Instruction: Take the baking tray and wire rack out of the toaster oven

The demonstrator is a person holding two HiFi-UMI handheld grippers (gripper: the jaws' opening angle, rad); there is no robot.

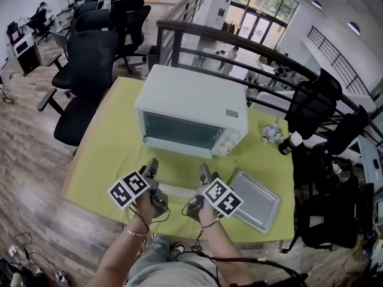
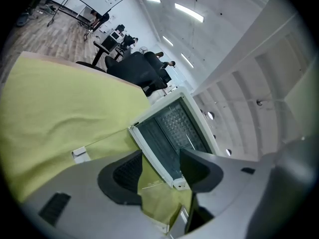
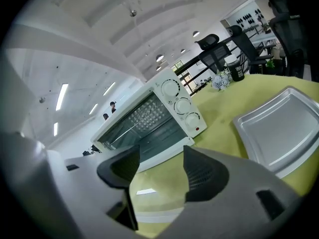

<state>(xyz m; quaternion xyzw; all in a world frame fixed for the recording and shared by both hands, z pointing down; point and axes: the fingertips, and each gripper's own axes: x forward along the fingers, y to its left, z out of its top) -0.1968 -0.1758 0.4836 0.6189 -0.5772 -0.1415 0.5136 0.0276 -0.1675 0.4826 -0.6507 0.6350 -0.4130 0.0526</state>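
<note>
The left gripper (image 1: pixel 151 169) has its jaws apart with nothing between them, only the yellow-green tablecloth (image 1: pixel 111 139) and the oven front showing through the gap in its own view; the right gripper (image 1: pixel 204 173) is likewise spread and empty, level with its partner over the near part of the table.

The toaster oven (image 1: pixel 191 109) stands straight ahead of both, well apart from the jaw tips, its long axis across the person's front and a little skewed; its glass door appears shut; the wire rack (image 3: pixel 144 114) shows through the glass, inside and lying along that same axis. The baking tray (image 1: pixel 256 201) is already out, flat on the cloth just beside the right gripper on its outer side, so the rack seems to be what is left.

The coming move turns on the door, which lies between the claws and the rack. The left gripper faces the door's left end, the right faces its right part near the knobs (image 3: pixel 182 105), and neither is clearly nearer; I cannot make out a handle; so the door probably has to be opened before either gripper can reach the rack's near edge.
</note>
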